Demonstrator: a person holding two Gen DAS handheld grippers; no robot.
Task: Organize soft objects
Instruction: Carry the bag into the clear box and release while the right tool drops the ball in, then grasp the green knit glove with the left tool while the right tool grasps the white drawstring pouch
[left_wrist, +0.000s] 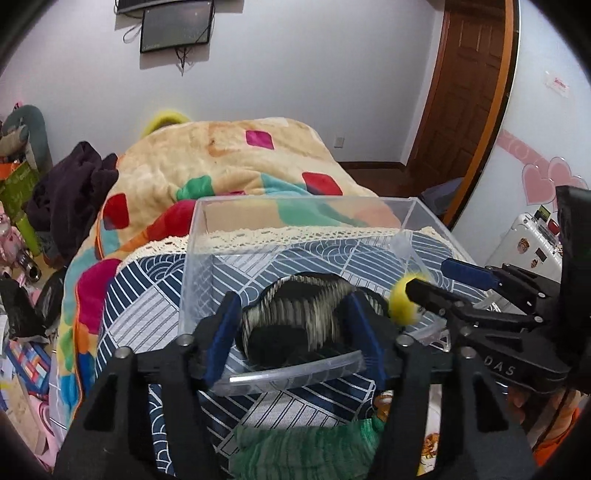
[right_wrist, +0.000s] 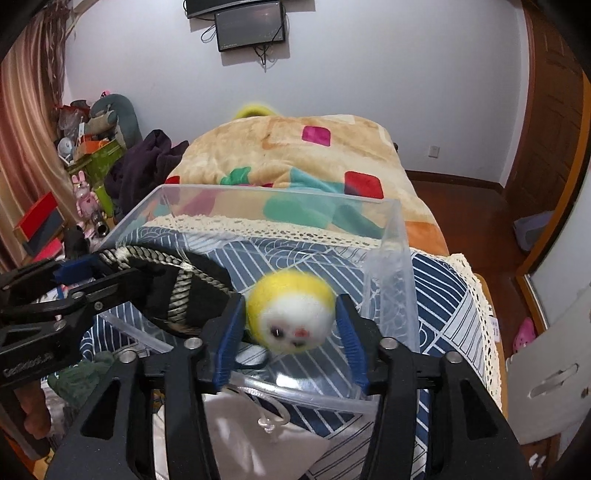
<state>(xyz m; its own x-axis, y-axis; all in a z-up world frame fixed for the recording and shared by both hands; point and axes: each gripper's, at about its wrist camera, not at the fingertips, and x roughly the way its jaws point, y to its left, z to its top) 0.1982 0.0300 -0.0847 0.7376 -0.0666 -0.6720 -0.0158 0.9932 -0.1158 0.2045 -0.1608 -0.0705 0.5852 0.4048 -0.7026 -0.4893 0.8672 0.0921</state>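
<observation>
A clear plastic box (left_wrist: 207, 236) (right_wrist: 388, 236) stands on the patterned blue cloth. My left gripper (left_wrist: 291, 325) holds a black and grey striped soft item (left_wrist: 295, 314) (right_wrist: 177, 291) between its blue pads, over the box's near side. My right gripper (right_wrist: 291, 325) holds a yellow and white plush ball with a face (right_wrist: 291, 314) over the box's near right part; the ball also shows in the left wrist view (left_wrist: 402, 302), with the right gripper (left_wrist: 443, 280) around it. Both items look blurred.
A colourful fleece blanket (left_wrist: 229, 162) covers the bed behind the box. A green knitted item (left_wrist: 303, 450) lies near me, and a white drawstring pouch (right_wrist: 251, 435). Dark clothes (left_wrist: 70, 195) and clutter sit at the left. A door (left_wrist: 469, 81) is at the right.
</observation>
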